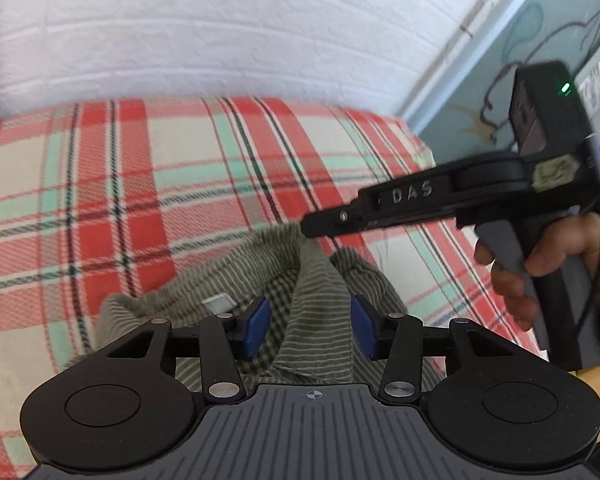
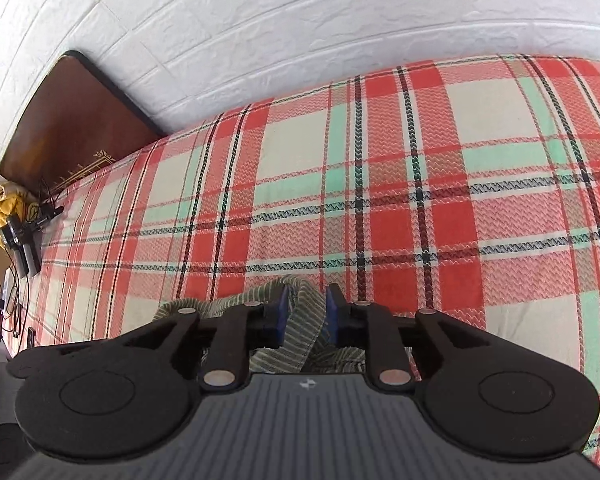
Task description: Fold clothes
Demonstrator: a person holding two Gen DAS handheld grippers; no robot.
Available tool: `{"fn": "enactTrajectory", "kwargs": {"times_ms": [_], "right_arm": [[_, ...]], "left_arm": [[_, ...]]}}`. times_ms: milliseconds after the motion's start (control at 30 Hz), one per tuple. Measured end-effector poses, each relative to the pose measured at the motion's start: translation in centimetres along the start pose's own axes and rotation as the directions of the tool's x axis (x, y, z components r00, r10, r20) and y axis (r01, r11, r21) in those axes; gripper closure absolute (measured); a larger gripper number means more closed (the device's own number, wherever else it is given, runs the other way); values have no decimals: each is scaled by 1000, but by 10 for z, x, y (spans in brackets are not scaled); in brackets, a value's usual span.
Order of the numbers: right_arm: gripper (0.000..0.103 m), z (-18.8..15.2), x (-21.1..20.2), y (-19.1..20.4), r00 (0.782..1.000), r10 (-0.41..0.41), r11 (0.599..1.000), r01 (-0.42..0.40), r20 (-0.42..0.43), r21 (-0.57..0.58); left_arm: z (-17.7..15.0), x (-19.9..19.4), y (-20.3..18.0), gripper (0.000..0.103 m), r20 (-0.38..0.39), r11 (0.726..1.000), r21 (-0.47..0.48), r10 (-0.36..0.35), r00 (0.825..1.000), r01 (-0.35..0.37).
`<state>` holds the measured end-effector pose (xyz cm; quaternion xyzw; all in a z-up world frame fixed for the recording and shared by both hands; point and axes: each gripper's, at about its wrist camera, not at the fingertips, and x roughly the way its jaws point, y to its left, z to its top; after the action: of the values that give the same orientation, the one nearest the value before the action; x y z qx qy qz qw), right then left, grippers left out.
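Nearby, a white brick-pattern wall point(image 2: 300, 20) backs the bed point(image 2: 420, 168), spread with a red, cream and mint plaid cover, where a rumpled green striped shirt point(image 1: 312, 320) lies bunched at the near edge. Seen from the left wrist, the left gripper point(image 1: 310, 328) straddles a raised ridge of the shirt, its blue pads apart and clear of the cloth. To its right, a hand point(image 1: 540, 264) steers the right gripper point(image 2: 307, 312), whose pads pinch a fold of the fabric, though how firmly cannot be told. Folding looks barely begun. Doing it well likely means closing the left gripper on a matching edge, then lifting both evenly so the shirt hangs flat.
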<state>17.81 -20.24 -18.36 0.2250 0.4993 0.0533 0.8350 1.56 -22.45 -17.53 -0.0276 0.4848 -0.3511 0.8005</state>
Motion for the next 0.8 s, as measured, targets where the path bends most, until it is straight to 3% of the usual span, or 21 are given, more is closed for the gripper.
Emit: {"fn": "enactTrajectory", "kwargs": {"times_ms": [200,267,300,333,433,567,600,700,800], "right_arm": [[76,2,15,3,999,-23,1000,22,-44,-20],[76,3,22,3,997,-25,999,23,-71,-26],[90,3,26,3,996,-23,999,20,-88,-30],[96,3,28,3,995,-20,999,17,-98,-31],[97,4,27,2,998,-4,1000,4,-65,-5],[97,3,35,5,996,-13,1000,11,-83,-22],[96,3,34,5,996,-7,1000,5,-85,-25],[88,5,27,5,997,1,999,-5,-83,-49],[72,10,15,5,998,0,995,-6,-62,-97]], "left_arm": [[-3,18,0,47,-56,1000,-16,4,998,-5],[-4,18,-2,90,-59,1000,-4,-1,998,1],[-4,18,-4,99,-56,1000,8,-1,998,1],[-6,13,-8,101,-23,999,33,11,1000,-10],[-13,0,-14,102,53,997,68,35,998,-39],[-18,6,-12,97,30,996,64,57,998,-59],[-18,4,-10,76,30,998,41,49,998,-50],[-13,-14,-2,63,70,999,-19,31,997,-29],[-3,-44,14,46,130,998,-46,36,991,-30]]}}
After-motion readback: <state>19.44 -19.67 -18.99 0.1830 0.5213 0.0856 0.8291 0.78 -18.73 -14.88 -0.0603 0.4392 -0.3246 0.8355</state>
